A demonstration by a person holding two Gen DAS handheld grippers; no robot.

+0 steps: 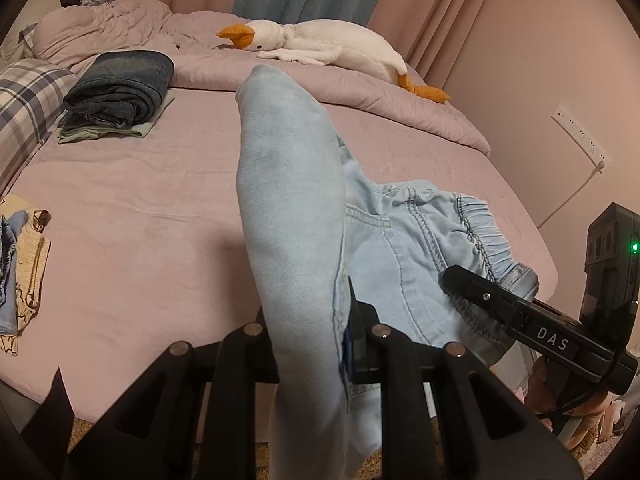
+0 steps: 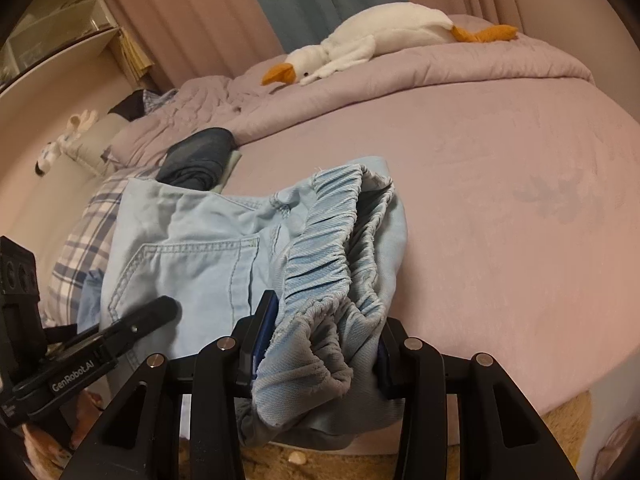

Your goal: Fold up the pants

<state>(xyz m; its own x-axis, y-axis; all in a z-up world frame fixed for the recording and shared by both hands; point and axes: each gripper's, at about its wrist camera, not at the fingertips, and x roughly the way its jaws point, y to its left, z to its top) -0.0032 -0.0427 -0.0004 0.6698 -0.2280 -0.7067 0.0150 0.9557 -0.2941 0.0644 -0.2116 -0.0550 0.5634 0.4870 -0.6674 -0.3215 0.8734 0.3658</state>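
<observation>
Light blue denim pants (image 1: pixel 288 208) with an elastic waistband (image 2: pixel 332 248) hang between both grippers above the near edge of the pink bed (image 1: pixel 140 200). My left gripper (image 1: pixel 316 344) is shut on a fold of the pants' leg fabric, which rises up and away from it. My right gripper (image 2: pixel 320 344) is shut on the bunched waistband. In the left wrist view the right gripper (image 1: pixel 520 312) shows at the lower right on the waistband (image 1: pixel 480 232). In the right wrist view the left gripper (image 2: pixel 100 332) shows at the lower left, beside the back pocket (image 2: pixel 192 272).
A stack of folded dark and green clothes (image 1: pixel 120 88) lies at the far left of the bed. A plaid pillow (image 1: pixel 28 108) and a cream patterned garment (image 1: pixel 24 272) lie at the left. A plush goose (image 1: pixel 320 44) lies on the bunched duvet (image 1: pixel 360 92) at the back.
</observation>
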